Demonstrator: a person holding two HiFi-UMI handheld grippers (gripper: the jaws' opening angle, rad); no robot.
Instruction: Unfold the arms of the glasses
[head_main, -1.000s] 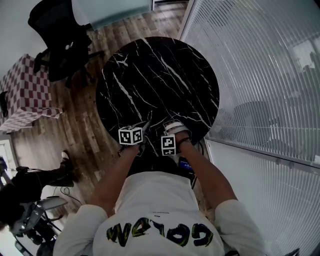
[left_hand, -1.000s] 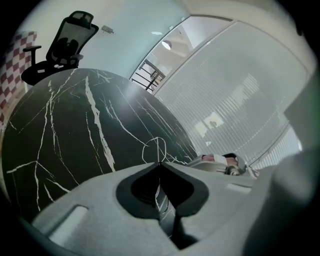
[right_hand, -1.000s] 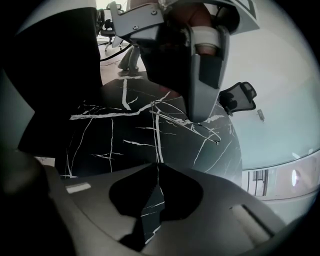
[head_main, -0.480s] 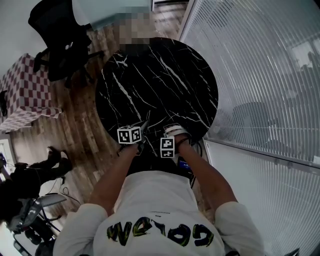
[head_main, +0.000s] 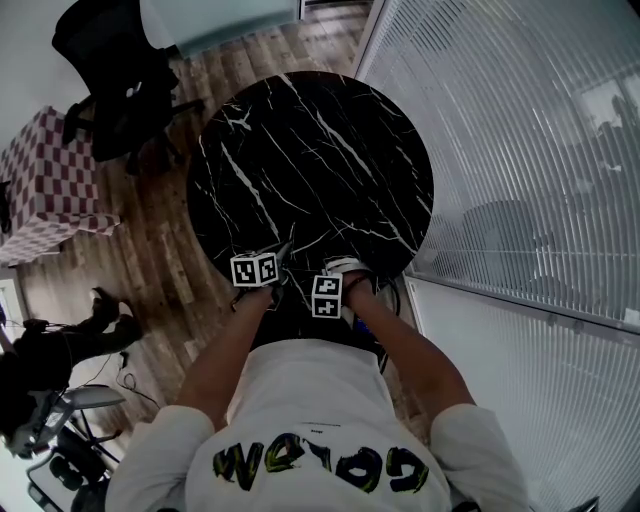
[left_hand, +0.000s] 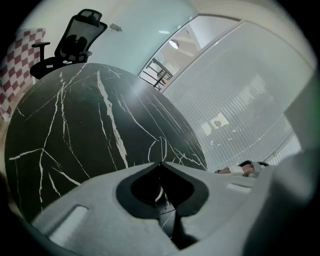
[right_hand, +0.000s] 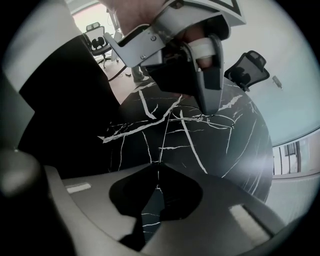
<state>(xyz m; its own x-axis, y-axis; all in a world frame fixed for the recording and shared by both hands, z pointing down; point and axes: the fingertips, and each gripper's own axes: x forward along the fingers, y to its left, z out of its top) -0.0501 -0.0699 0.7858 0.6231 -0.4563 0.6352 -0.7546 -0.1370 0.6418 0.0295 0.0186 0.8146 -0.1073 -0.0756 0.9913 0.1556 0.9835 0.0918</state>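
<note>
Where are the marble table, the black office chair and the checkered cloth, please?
marble table (head_main: 310, 150): head view, bare middle of its top.
office chair (left_hand: 80, 40): left gripper view, on the mesh backrest.
checkered cloth (head_main: 55, 185): head view, middle of the checkered surface.

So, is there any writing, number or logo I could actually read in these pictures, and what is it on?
"GO": the clearest of the big yellow-green letters across the person's white shirt; the other letters are too warped to read.
Marker cubes: black-and-white square patterns, no words.
Marble table, office chair: no print visible.
</note>
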